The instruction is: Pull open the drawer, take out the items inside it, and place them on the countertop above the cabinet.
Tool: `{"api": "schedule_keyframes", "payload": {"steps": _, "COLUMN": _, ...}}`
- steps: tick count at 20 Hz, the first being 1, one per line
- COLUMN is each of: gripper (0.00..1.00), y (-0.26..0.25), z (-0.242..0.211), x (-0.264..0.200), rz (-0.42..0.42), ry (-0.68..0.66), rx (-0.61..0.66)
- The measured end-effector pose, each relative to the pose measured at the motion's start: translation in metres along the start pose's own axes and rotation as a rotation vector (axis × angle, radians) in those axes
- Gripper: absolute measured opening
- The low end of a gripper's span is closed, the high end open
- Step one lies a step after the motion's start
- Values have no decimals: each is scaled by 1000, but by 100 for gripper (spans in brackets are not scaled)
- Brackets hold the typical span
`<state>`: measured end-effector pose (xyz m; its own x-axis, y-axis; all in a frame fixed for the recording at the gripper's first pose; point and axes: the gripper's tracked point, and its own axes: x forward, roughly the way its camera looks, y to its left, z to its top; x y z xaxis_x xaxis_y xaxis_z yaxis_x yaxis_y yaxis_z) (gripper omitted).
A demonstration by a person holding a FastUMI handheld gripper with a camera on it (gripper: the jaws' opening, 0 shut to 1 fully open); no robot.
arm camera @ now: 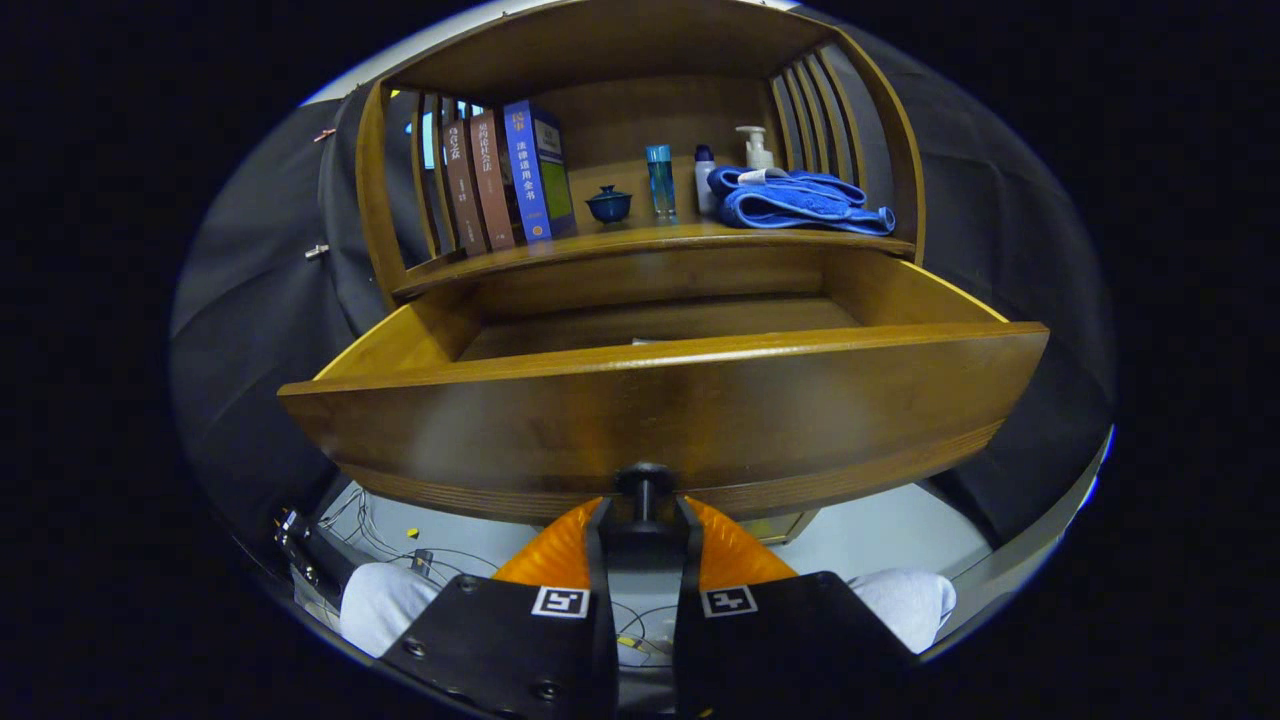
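The wooden drawer point(660, 400) stands pulled far out of the cabinet, its curved front close ahead of me. Its dark knob point(644, 482) sits between my fingers, and my gripper point(645, 520) is shut on it, both fingers pressed against its stem. Over the drawer's front rim I see the bare bottom boards of the drawer; a small pale edge of something point(650, 341) peeks just behind the rim, too hidden to name. The countertop point(640, 240) above the drawer carries books, bottles and a cloth.
On the countertop stand several books point(505, 175) at the left, a small blue lidded cup point(608, 204), a blue bottle point(659, 180), a white pump bottle point(755, 148) and a folded blue towel point(800, 200). Slatted wooden sides enclose the shelf. Cables lie on the floor below.
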<state>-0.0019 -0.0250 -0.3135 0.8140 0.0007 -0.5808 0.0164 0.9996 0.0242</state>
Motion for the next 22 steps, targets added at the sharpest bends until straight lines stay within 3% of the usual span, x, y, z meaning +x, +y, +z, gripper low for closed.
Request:
{"api": "schedule_keyframes", "payload": {"steps": 6, "gripper": 26, "y": 0, "z": -9, "x": -10, "rz": -6, "ry": 25, "rx": 12}}
{"api": "schedule_keyframes", "payload": {"steps": 12, "gripper": 100, "y": -2, "z": -7, "x": -43, "rz": -42, "ry": 85, "rx": 3}}
{"api": "schedule_keyframes", "payload": {"steps": 17, "gripper": 97, "y": 17, "z": 61, "x": -74, "rz": -24, "ry": 27, "rx": 12}}
{"api": "schedule_keyframes", "payload": {"steps": 22, "gripper": 97, "y": 25, "z": 124, "x": -32, "rz": -20, "ry": 52, "rx": 28}}
